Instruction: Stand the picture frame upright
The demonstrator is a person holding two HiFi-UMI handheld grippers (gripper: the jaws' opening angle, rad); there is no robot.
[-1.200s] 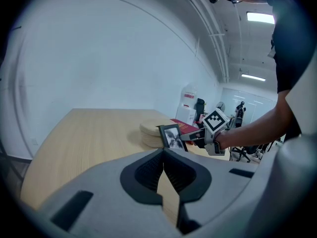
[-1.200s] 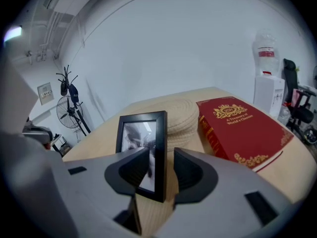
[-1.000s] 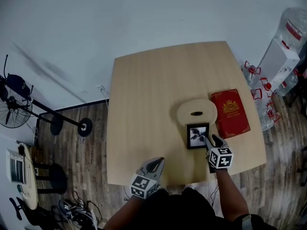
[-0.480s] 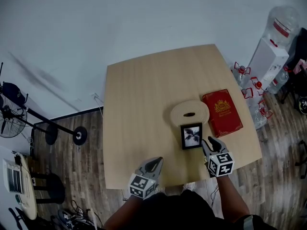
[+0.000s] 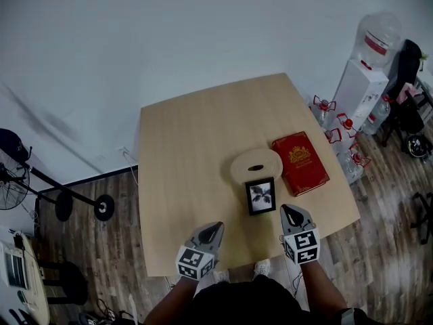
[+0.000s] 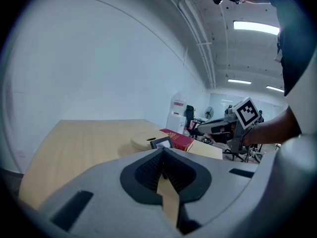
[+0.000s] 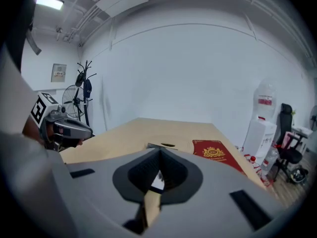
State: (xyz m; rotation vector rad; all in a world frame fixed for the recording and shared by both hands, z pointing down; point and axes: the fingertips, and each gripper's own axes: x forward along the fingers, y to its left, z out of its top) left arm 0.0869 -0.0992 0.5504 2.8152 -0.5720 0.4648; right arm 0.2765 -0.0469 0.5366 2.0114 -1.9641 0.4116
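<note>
A small black picture frame (image 5: 260,196) with a dark leaf print stands near the front of the wooden table (image 5: 189,147), tilted back just in front of a round wooden piece (image 5: 256,165). In the left gripper view the frame (image 6: 161,143) shows upright. My right gripper (image 5: 291,212) is a short way to the frame's front right, clear of it, jaws shut on nothing. In its own view the right gripper (image 7: 158,155) hides most of the frame (image 7: 157,181). My left gripper (image 5: 215,230) hovers at the table's near edge, shut and empty, as its own view of the left gripper (image 6: 162,152) also shows.
A red book (image 5: 300,162) lies flat to the right of the round piece. Off the table's right side stand a water dispenser (image 5: 358,87) and several bottles (image 5: 338,131). A fan stand (image 5: 64,198) sits on the floor at the left.
My right gripper has drawn back from the frame's right edge toward the table's near edge. The frame stays in place. The left gripper has hardly moved.
</note>
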